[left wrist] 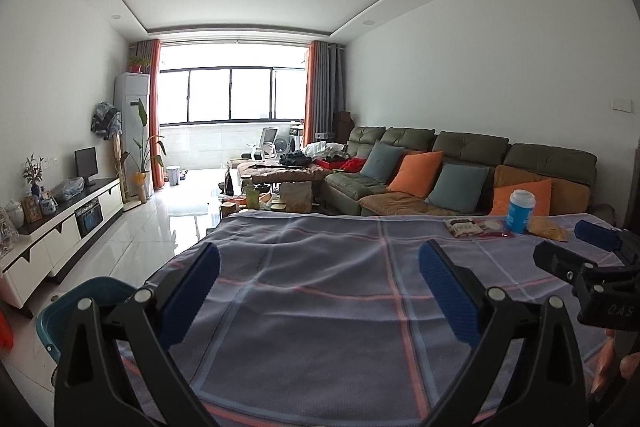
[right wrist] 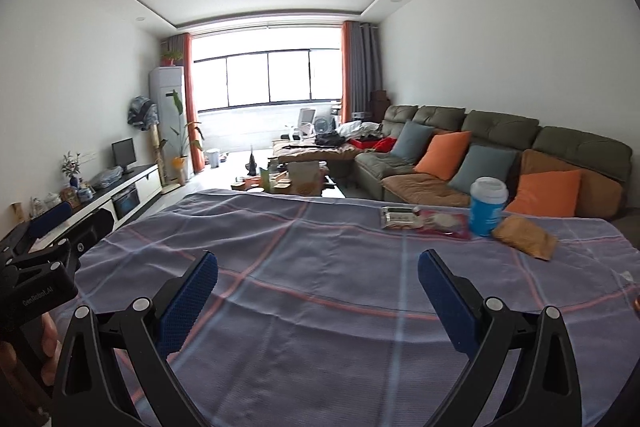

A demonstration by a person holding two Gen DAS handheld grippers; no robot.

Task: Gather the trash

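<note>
On a table with a blue plaid cloth lies the trash at the far right: a blue cup with a white lid, a crumpled yellow-brown bag, a red-edged clear wrapper and a small white packet. The left wrist view shows the same cup, yellow bag and wrappers farther off. My left gripper is open over bare cloth. My right gripper is also open, short of the trash, with nothing between its fingers.
A teal bin stands on the floor left of the table. Behind the table is a green sofa with orange and grey cushions, and a cluttered coffee table. A TV cabinet lines the left wall.
</note>
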